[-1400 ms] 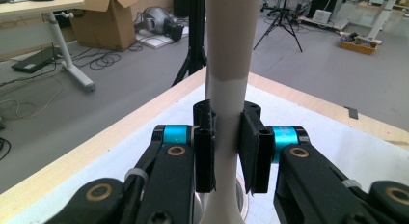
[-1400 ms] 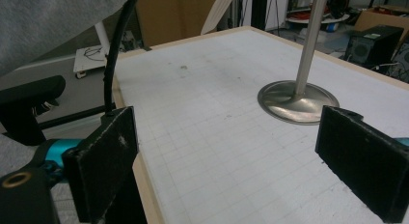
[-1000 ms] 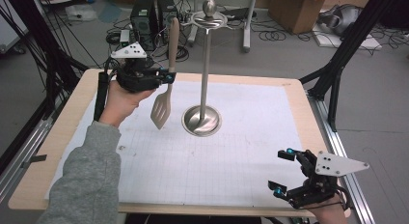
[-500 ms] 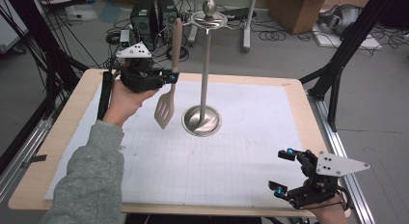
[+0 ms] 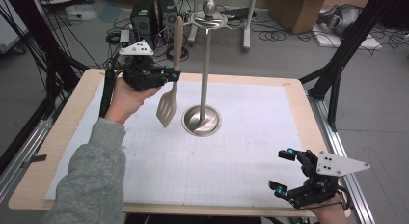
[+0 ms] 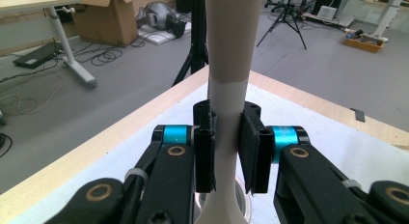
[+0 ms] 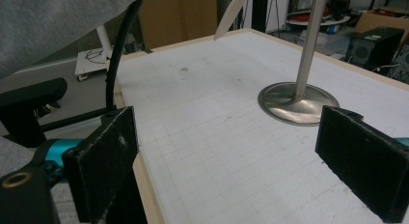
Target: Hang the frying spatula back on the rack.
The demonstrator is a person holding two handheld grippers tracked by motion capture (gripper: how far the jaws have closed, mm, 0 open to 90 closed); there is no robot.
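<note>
Compared with a second ago, my left gripper (image 5: 170, 75) has carried the slotted spatula (image 5: 170, 96) slightly closer to the utensil stand (image 5: 204, 84); the spatula's blade now hangs nearer the stand's round base than it did, though the two remain apart. My left gripper is clamped on the spatula's handle, the black pads (image 6: 203, 151) pressing it from both sides in the left gripper view, where the spatula (image 6: 226, 89) rises upright between them. The spatula is held off the table, handle up and blade down, just left of the stand's pole in the high view. My right gripper (image 5: 284, 172) rests at the near right corner of the table (image 5: 72, 105), unchanged from before, its jaws spread wide with nothing between them; the right gripper view shows the pads (image 7: 108, 156) well apart over the white gridded mat (image 7: 217, 137), with the stand's base (image 7: 296, 102) beyond. The stand's hooked top ring sits beside the spatula's handle end, not touching it. Around the table: a computer tower (image 5: 144, 16), loose cables on the floor, cardboard boxes (image 5: 294, 9) and black frame legs.
</note>
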